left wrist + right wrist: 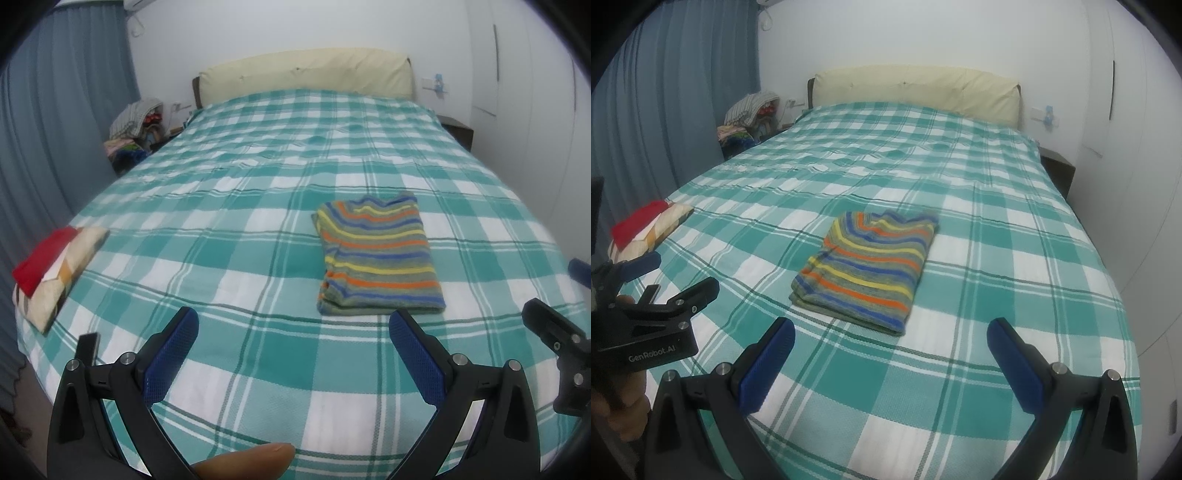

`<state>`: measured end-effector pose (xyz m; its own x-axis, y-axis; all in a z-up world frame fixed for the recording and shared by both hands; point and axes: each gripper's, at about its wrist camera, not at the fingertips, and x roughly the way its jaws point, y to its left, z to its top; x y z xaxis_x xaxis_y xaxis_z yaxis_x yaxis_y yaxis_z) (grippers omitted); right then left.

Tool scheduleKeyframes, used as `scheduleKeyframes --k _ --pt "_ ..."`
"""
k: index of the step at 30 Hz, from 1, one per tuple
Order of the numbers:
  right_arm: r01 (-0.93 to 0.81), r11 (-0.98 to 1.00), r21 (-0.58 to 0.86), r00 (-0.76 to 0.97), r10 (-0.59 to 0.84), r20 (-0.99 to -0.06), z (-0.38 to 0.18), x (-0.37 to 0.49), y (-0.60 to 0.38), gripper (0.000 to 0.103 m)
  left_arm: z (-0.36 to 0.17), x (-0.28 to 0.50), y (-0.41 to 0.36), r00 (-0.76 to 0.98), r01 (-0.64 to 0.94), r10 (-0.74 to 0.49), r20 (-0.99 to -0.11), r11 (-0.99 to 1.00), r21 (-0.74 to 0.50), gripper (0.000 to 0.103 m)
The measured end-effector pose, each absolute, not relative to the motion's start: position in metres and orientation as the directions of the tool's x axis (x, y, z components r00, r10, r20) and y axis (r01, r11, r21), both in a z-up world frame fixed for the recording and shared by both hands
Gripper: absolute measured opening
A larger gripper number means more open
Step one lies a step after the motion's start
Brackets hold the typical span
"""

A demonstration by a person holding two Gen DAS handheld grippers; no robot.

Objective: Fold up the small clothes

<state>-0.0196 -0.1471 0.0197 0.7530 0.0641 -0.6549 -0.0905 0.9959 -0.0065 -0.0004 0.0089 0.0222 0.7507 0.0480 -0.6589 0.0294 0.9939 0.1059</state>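
Nearest, the left tool [293,326] and the right tool [891,339] are held spread wide above the checked bed cover [258,229], with nothing pinched between the blue pads. Just beyond them, a folded striped garment [378,254] is laid flat on the bed. Well to the left, a red and patterned folded pile [55,269] is seen at the bed's edge. Farthest off, a cream headboard [306,72] is set against the wall.

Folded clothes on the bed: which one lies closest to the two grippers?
The striped sweater, folded in the middle of the bed, just ahead of both open grippers. The red cloth on the patterned piece sits far off at the left edge.
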Motion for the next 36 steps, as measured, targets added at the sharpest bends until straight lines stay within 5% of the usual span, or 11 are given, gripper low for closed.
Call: scheduleKeyframes --k 36 --pt "-0.082 0.997 -0.008 0.755 0.057 -0.654 0.0169 -0.0203 -0.1514 0.102 0.0145 -0.0025 0.0035 0.748 0.062 0.037 -0.663 0.990 0.125 0.103"
